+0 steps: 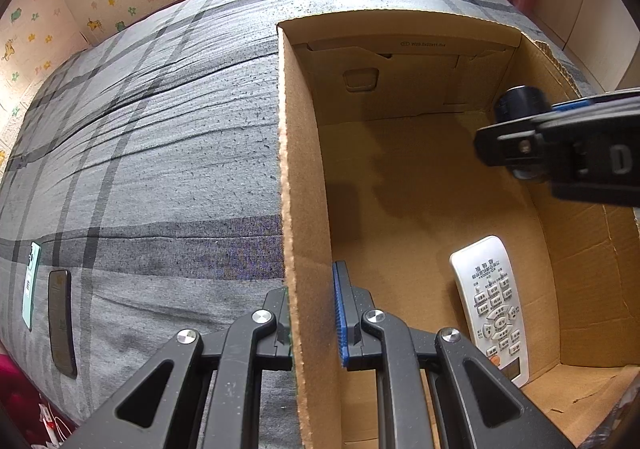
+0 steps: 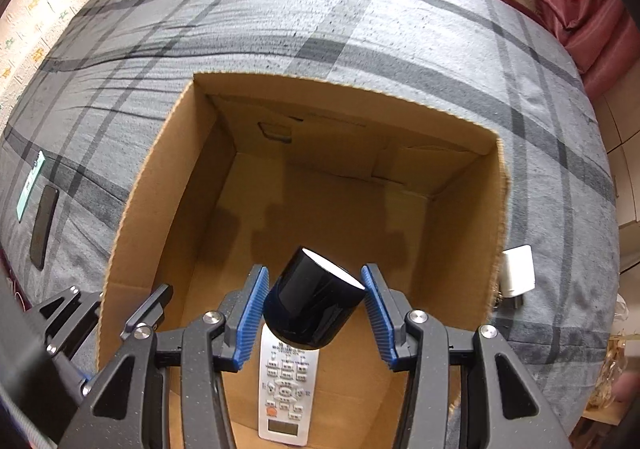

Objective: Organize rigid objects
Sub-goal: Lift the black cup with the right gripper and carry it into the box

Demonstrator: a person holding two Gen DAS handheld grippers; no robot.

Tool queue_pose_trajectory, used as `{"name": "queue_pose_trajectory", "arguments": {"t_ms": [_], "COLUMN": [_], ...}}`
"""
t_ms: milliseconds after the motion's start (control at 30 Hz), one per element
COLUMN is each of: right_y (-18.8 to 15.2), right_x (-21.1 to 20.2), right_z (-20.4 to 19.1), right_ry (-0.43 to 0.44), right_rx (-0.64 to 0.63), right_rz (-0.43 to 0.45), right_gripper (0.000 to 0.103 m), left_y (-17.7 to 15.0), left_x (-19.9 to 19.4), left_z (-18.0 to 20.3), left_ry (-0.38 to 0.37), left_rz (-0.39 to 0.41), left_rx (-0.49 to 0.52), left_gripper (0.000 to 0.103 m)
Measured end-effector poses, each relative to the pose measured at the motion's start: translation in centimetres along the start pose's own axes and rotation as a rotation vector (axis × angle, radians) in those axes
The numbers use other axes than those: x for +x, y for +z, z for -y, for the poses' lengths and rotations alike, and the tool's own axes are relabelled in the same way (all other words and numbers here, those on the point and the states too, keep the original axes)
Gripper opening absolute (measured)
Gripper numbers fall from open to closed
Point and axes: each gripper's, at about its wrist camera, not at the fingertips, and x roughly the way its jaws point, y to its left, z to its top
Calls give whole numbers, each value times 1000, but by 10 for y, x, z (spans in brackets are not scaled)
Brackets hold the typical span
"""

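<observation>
The bed, under a grey plaid cover, is spreading wide around both claws, with open cloth left of and beyond the box. The box is sitting open-topped on it, its rough-cut rim running all round; the floor inside is lying mostly bare ahead of the right claw.

The left claw is clenching the box's left wall, one finger outside and the blue pad inside, pressed against the cardboard.

The right claw is hanging over the box interior, grasping a dark cylinder between its blue pads. The cylinder is tilting, its long axis slanting up and away from the claw, its pale flat end facing up-right. In the left view it is showing behind the claw's fingers, near the right wall.

A remote is lying flat on the box floor directly below the right claw, its long axis running toward the near wall, display end nearest.

Two phones, one dark and one mint, are lying side by side on the cover, well left of the left claw.

A white plug is lying just outside the right wall, right of the right claw
</observation>
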Motion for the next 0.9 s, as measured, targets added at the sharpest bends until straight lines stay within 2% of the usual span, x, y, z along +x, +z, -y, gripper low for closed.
{"name": "queue_pose_trajectory", "arguments": {"t_ms": [400,900], "right_y": [4,9], "right_x": [49,66], "right_z": [-6,-2], "right_ry": [-13,-14], "right_rx": [21,50], "right_rz": [-94,-125], "right_gripper": [52,52], "left_y": [-1,-1], "left_x": [0,1], "left_z": [-3,-6], "left_ry": [-12,-17], "left_rz": [5,5], "left_rx": [-5,-5], "left_gripper": [15,15]}}
